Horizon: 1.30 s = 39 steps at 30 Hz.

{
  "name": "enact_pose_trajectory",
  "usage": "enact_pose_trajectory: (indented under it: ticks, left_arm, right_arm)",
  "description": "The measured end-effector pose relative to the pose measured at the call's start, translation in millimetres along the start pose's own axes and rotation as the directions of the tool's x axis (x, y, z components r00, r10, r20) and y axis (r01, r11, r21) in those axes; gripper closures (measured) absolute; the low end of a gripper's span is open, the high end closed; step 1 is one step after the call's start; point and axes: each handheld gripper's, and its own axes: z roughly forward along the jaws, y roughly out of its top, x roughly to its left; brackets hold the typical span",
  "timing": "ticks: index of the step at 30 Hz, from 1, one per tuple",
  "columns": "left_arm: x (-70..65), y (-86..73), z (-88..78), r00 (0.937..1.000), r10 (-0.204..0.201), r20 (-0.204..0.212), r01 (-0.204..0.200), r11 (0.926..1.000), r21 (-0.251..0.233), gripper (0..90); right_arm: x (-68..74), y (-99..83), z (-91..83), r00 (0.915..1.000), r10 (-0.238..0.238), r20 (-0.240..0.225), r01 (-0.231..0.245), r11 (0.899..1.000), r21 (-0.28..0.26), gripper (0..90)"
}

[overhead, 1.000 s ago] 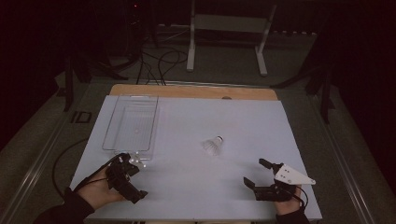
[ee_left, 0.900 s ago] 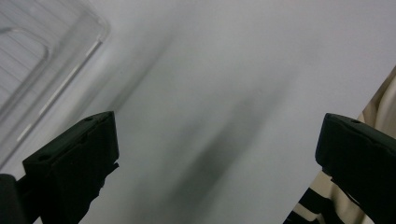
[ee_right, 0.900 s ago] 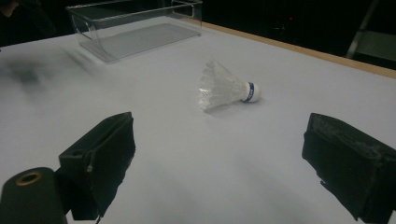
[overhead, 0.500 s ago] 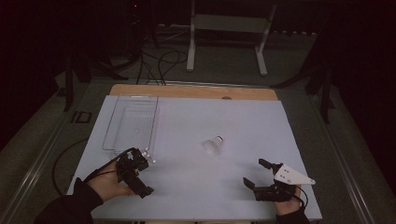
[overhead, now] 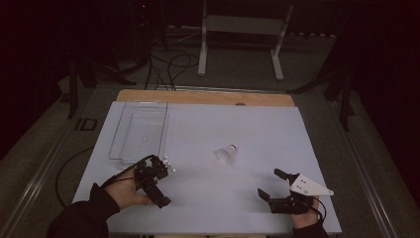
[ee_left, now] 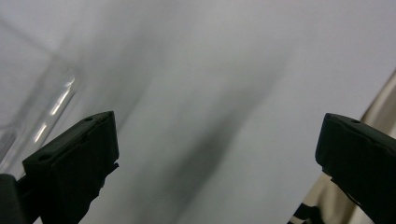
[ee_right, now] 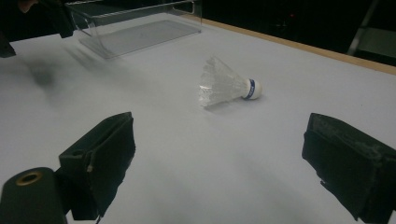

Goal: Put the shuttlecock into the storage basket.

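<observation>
A white feathered shuttlecock (overhead: pixel 228 153) (ee_right: pixel 229 86) with a blue band at its cork lies on its side near the middle of the white table. My right gripper (overhead: pixel 270 184) (ee_right: pixel 219 158) rests near the front right edge, open, its jaws facing the shuttlecock from a short way off with nothing between them. My left gripper (overhead: pixel 159 181) (ee_left: pixel 217 158) is held in a hand at the front left, open and empty above bare table. It sits just in front of the near end of a clear plastic tray (overhead: pixel 115 146) (ee_left: pixel 51 98) (ee_right: pixel 140 35), which is empty.
The white table top (overhead: pixel 257 124) ends at a wooden strip (overhead: pixel 203 96) along its far edge. Behind the table, a metal stand (overhead: pixel 203 44) and cables (overhead: pixel 168 62) sit on the dark floor. The other hand (ee_right: pixel 42 16) shows dark in the right gripper view's top left.
The left gripper has moved forward and to the right, closer to the tray's near end. The right gripper and the shuttlecock have stayed put.
</observation>
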Motion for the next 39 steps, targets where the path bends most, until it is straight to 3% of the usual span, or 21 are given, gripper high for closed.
enact_pose_trajectory:
  ticks: [3,9,15,19,26,32,39]
  left_arm:
    - [-1.8,8.2,-0.5,0.9998,0.02,-0.006,-0.02,0.9998,0.009,0.0]
    - [-5.3,26.2,4.6,0.9975,0.055,0.045,-0.057,0.997,0.052,0.0]
    - [-6.6,39.5,11.8,0.9959,0.078,0.047,-0.081,0.9941,0.072,0.0]
    - [-7.5,49.7,11.7,0.9954,0.083,0.049,-0.086,0.9951,0.05,0.7]
    - [-2.9,66.5,7.6,0.9978,0.039,0.054,-0.039,0.9992,0.004,0.7]
    - [1.6,78.8,5.3,0.9973,0.031,0.067,-0.029,0.9987,-0.041,0.8]
    - [3.0,91.5,-1.9,0.9991,0.029,0.031,-0.025,0.9937,-0.109,0.7]
  right_arm:
    - [0.3,0.4,-0.4,1.0,-0.002,-0.001,0.002,1.0,-0.003,9.3]
    - [0.1,0.3,-0.2,1.0,0.0,-0.003,0.0,1.0,-0.002,9.3]
    - [0.2,0.6,-1.2,1.0,-0.002,-0.002,0.002,1.0,-0.003,9.3]
    - [0.3,0.6,-1.1,1.0,-0.002,-0.001,0.002,1.0,-0.005,9.3]
    - [0.2,0.5,-0.7,1.0,-0.003,-0.002,0.003,1.0,-0.003,9.3]
    - [0.0,0.5,-0.8,1.0,-0.001,-0.004,0.001,1.0,-0.005,9.3]
    - [0.3,0.6,-0.7,1.0,-0.001,-0.004,0.001,1.0,-0.005,9.3]
